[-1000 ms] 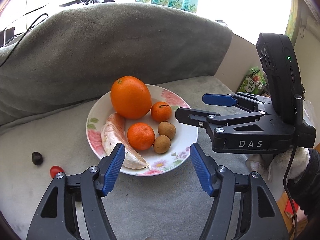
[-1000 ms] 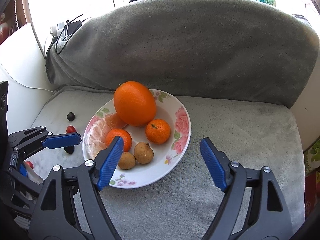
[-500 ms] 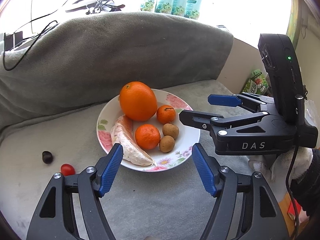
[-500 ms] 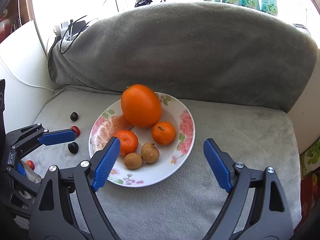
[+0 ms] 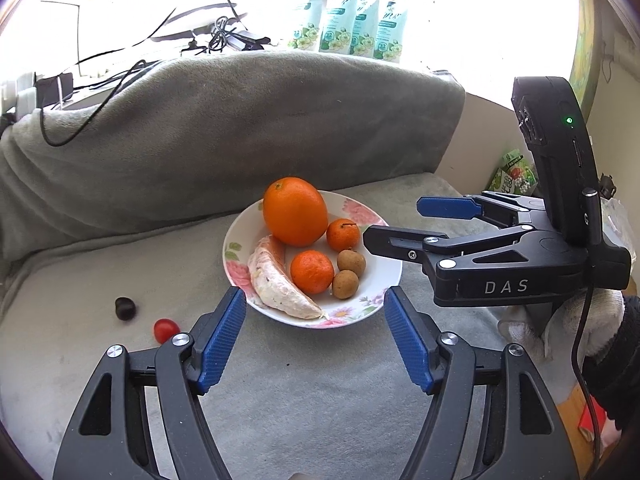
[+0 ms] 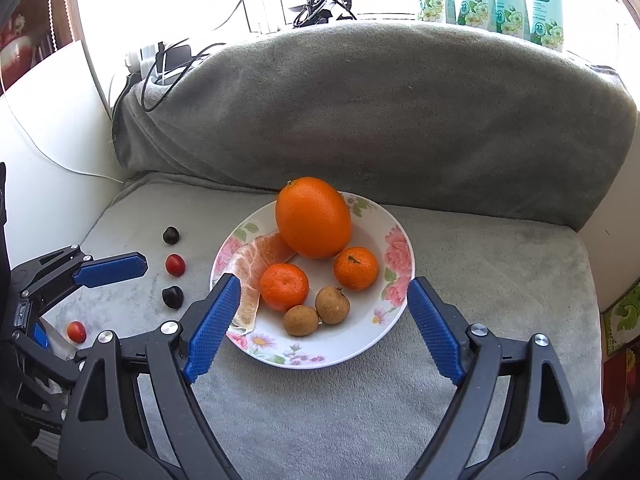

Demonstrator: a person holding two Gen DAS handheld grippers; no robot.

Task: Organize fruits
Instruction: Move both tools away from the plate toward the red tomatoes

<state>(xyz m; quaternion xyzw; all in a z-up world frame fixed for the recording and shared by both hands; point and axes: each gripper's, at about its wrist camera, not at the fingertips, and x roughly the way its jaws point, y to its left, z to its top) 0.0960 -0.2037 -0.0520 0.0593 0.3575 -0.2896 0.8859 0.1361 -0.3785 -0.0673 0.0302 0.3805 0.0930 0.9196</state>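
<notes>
Although most of the fruit is gathered in the plate (image 6: 400, 240), four small pieces lie loose on the grey blanket (image 6: 480, 280) to its left, so the sorting reads as unfinished. Inside the plate a large orange (image 6: 313, 218) sits at the back rim, with two tangerines (image 6: 284, 287) and two brown longans (image 6: 332, 305) nested in front of it and a peeled pomelo wedge (image 6: 250, 276) curved along the left wall; the dished rim keeps the round pieces from rolling. Outside it, two dark fruits (image 6: 171, 235) and two cherry tomatoes (image 6: 175, 265) rest in a rough line, apart from one another and near the plate's left edge. The left tool (image 5: 314, 336) has its fingers spread wide and empty, hanging in front of the plate with the nearest tomato (image 5: 166, 330) just off its left finger. The right tool (image 6: 318, 328) is likewise agape and holds nothing, framing the plate's near rim. Judged from this, the strays are the left tool's to collect; they are small, smooth and likely to roll on soft cloth.
</notes>
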